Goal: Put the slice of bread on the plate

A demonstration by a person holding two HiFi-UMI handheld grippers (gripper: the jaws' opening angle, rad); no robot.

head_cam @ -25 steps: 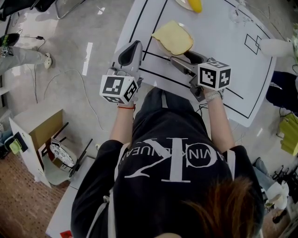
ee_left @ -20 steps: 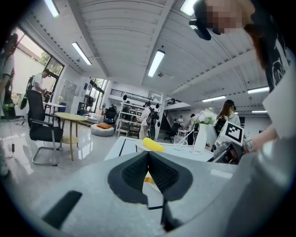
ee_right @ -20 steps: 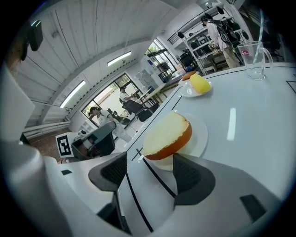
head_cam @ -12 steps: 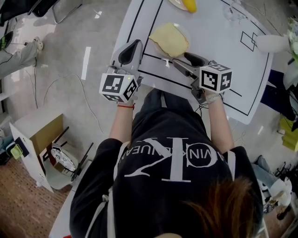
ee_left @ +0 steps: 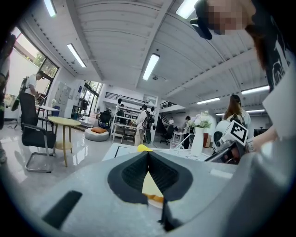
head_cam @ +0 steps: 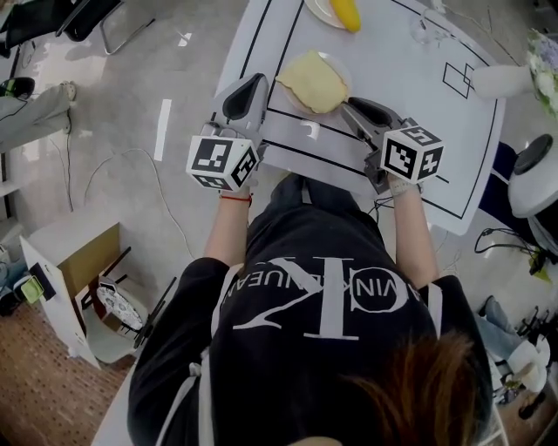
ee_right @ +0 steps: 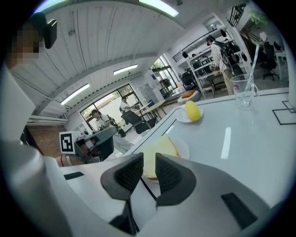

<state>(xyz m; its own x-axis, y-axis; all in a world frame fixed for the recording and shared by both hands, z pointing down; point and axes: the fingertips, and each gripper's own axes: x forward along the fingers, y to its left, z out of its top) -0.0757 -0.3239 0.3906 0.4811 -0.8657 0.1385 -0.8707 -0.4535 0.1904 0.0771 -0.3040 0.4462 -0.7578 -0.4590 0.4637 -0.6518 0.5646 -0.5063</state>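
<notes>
A pale yellow slice of bread (head_cam: 312, 80) lies on a white plate (head_cam: 342, 63) near the front of the white table. The right gripper view shows the same bread (ee_right: 161, 147) and plate (ee_right: 184, 149) just beyond the jaws. My right gripper (head_cam: 349, 106) hangs just right of the plate, apart from the bread. Its jaws are closing, a narrow gap remains, and nothing is between them (ee_right: 149, 161). My left gripper (head_cam: 258, 82) hovers at the table's left front edge, left of the plate, its pads meeting at the tips (ee_left: 148, 154) on nothing.
A yellow fruit (head_cam: 346, 13) sits on a small plate at the table's far side. Beyond it to the right stand a clear glass (ee_right: 243, 91) and a white vase (head_cam: 499, 82). Black lines (head_cam: 288, 52) mark the tabletop. Chairs stand on the floor at far left.
My right gripper has drawn back from the bread toward the right and lifted, and its jaws have narrowed. The bread stays on the plate. The left gripper has barely shifted.
</notes>
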